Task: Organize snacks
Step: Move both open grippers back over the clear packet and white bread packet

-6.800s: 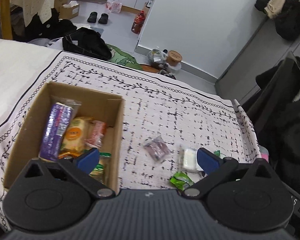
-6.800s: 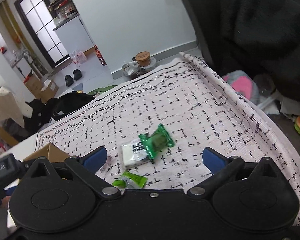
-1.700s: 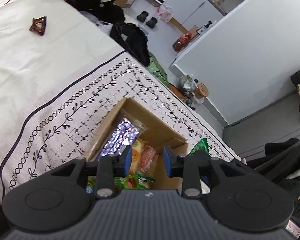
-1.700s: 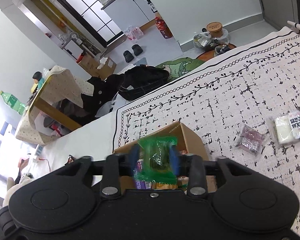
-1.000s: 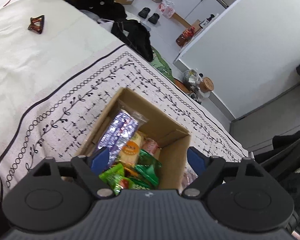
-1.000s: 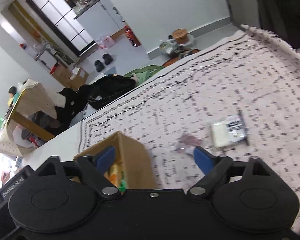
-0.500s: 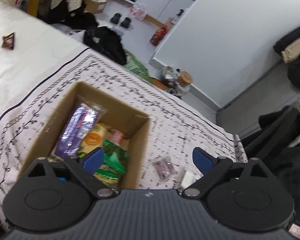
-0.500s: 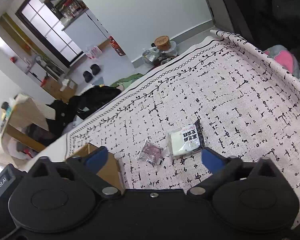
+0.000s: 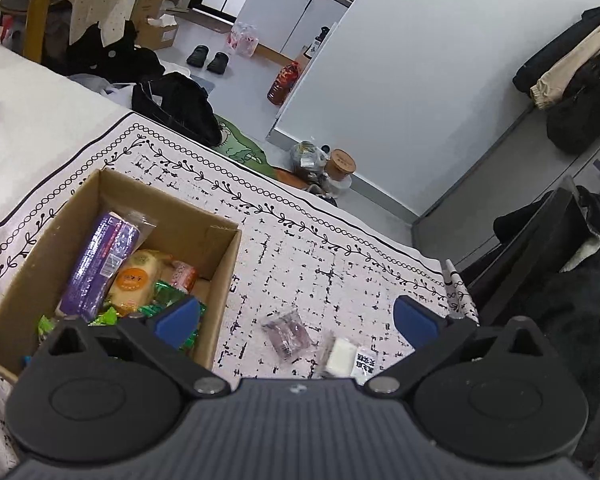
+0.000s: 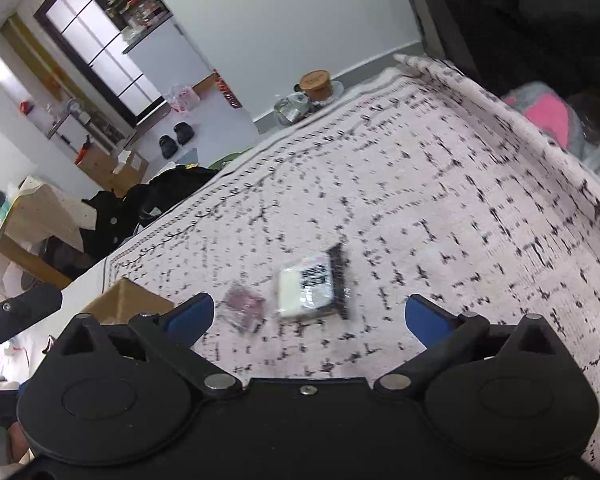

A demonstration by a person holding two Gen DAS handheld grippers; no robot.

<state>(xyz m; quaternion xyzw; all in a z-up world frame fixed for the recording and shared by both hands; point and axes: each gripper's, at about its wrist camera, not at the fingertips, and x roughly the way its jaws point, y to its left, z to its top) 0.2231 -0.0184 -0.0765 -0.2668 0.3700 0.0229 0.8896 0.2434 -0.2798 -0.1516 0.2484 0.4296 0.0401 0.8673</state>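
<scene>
Step in hand: reaching for the next loose snack; two left on the patterned cloth (image 10: 440,184).
Next move: probably lowering over one packet, then closing on it.
Right gripper (image 10: 306,312): wide apart, empty; white packet (image 10: 306,290) just ahead, between the fingers' lines.
Left gripper (image 9: 296,316): wide apart, empty; purple packet (image 9: 286,333) ahead on the cloth.
Cardboard box (image 9: 220,276): left of both packets, already holding several snacks.
</scene>
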